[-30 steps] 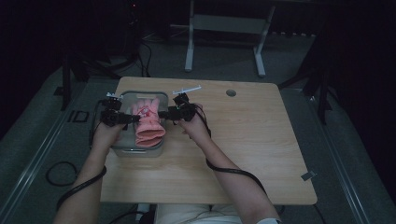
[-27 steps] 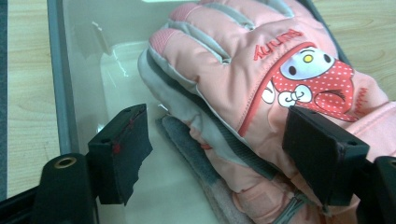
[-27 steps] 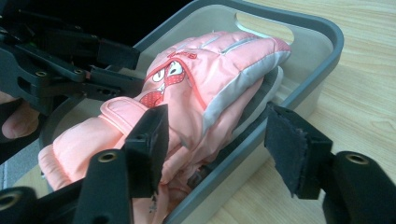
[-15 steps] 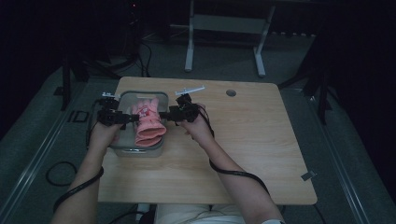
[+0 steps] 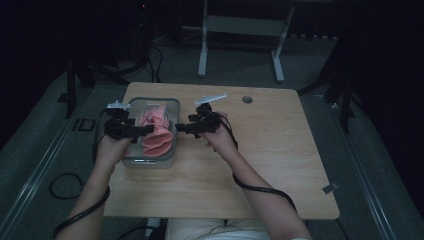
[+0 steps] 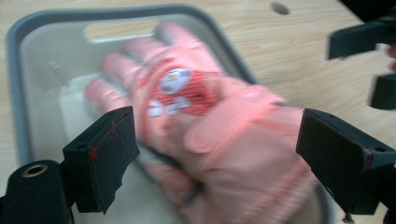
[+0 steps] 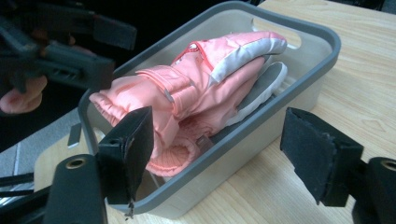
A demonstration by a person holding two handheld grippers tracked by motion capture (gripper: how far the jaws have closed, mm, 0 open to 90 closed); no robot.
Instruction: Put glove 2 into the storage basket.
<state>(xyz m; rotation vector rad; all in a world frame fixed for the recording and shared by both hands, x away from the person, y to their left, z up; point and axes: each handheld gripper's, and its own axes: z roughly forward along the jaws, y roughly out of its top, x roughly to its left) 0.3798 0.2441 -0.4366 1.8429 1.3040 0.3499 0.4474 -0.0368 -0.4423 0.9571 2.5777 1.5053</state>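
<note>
Dim surroundings frame a light wooden table (image 5: 280,165) standing on grey floor, with a white metal stand (image 5: 240,30) behind it.

Item under handling: a pair of pink gloves (image 5: 156,131) lying in a grey bin (image 5: 172,106) at the table's left rear quarter. In the left gripper view the upper glove (image 6: 210,126) lies back up, fingers pointing toward the bin's far wall, with a red patch bearing a white emblem on it (picture blurred, so finer detail cannot be read). In the right gripper view the gloves (image 7: 196,93) are stacked, pale grey palm material showing along the fingers, and the ribbed cuffs rest over the bin's (image 7: 261,121) near rim.

Left gripper (image 5: 145,129): positioned at the bin's left side, jaws pointing across toward the gloves. Its own view shows the jaws standing wide apart, one on each side of the glove's cuff end, the pads clear of the fabric; they have just been opening. Nothing is gripped.

Right gripper (image 5: 181,128): positioned just off the bin's right side above bare table, jaws pointing toward the bin. Its own view shows the jaws spread wide, with the bin and gloves beyond and between them, untouched; they too have just been opening. Nothing is gripped.

A round hole (image 5: 247,99) sits in the tabletop near its far edge. Black cables trail from both grippers along the person's forearms.
</note>
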